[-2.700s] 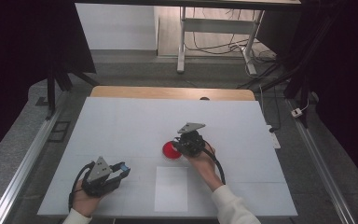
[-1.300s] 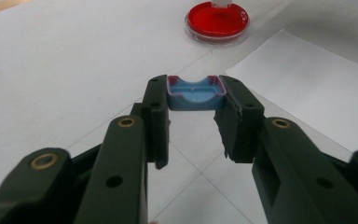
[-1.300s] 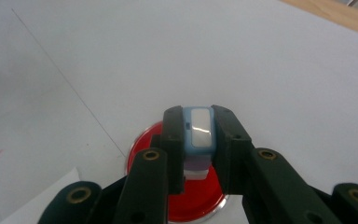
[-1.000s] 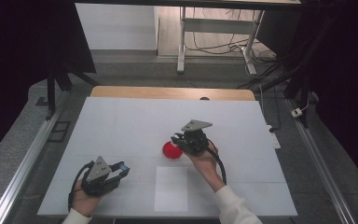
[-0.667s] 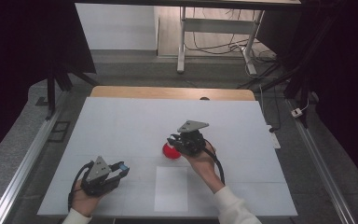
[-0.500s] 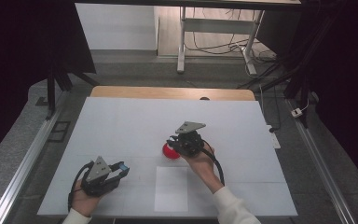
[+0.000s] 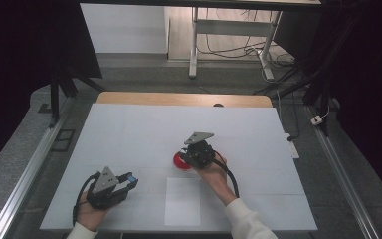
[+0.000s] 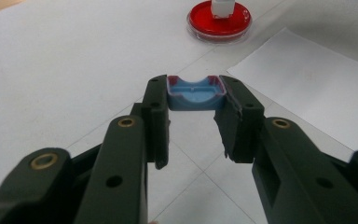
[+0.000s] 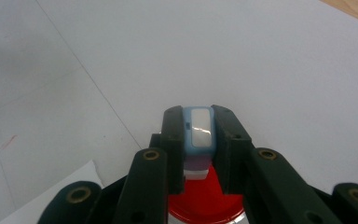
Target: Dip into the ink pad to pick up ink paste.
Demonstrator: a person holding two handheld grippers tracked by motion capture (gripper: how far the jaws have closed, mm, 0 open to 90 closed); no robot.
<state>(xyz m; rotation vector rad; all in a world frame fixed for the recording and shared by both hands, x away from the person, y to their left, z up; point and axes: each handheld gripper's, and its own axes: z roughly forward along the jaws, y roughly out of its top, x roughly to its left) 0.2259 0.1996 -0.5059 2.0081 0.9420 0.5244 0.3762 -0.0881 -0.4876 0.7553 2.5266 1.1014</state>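
Table surface [image 7: 144,129], white, lies under both grippers. Red dish [image 9: 205,205] sits directly below the right gripper [image 9: 200,130], partly under its jaws; from the left gripper [image 8: 196,102] the dish [image 8: 219,21] lies ahead, well apart. White paper sheet [image 7: 182,201] lies between the two hands. Right gripper jaws stand narrow, clamped on a slim blue-and-white piece [image 9: 200,133]. Left gripper jaws stand moderately apart, gripping a blue curved tray piece [image 8: 196,93] at the tips.
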